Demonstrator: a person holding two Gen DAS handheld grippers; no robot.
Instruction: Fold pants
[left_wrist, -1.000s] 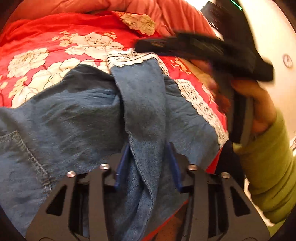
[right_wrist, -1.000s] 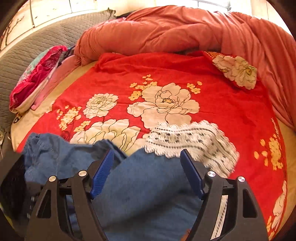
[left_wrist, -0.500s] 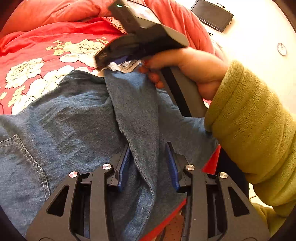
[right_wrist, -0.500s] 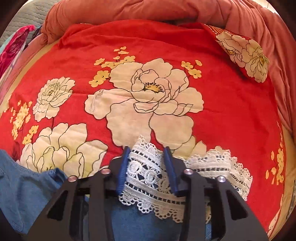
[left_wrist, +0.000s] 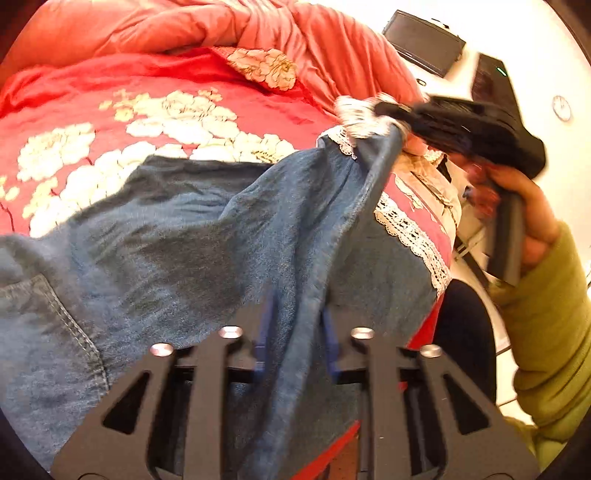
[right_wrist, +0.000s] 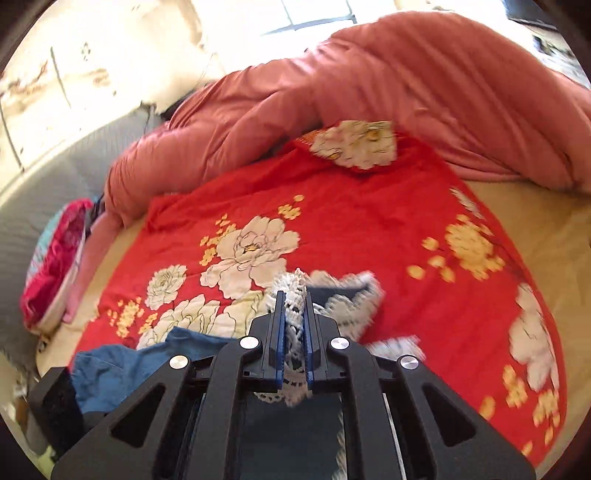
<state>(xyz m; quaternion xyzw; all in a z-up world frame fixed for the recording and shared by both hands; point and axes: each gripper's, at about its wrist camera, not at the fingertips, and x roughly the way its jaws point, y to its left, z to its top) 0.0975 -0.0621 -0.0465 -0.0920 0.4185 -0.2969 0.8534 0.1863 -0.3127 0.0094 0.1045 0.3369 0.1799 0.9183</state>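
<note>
We take the red bedspread with large cream flowers (right_wrist: 351, 221) as our landmark. The blue denim pants with white lace hems (left_wrist: 207, 229) lie across its near edge, spread toward its left side, with a stitched pocket seam showing at the near left.

Our left gripper (left_wrist: 295, 332) sits at the near edge of the bedspread. Its blue-padded jaws are drawn in close around a ridge of denim that runs up between them, and they appear clamped on it, though the view is blurred there.

Our right gripper (right_wrist: 294, 325) is over the near middle of the bedspread. Its jaws are pressed almost together on the white lace hem (right_wrist: 293, 295) of one pant leg, the lace bunched upright between the pads. In the left wrist view the same gripper (left_wrist: 391, 110), held by a hand (left_wrist: 524, 206) in a yellow-green sleeve (left_wrist: 546, 325), holds that hem lifted above the right side of the bedspread, so the leg rises as a taut fold from the left gripper toward it. The other leg's lace hem (left_wrist: 413, 232) lies flat by the bedspread's right edge.

Beyond the far edge of the bedspread a salmon-pink quilt (right_wrist: 388, 81) is heaped. Off the bedspread's left side lies a pink and turquoise bundle of cloth (right_wrist: 55, 266).
</note>
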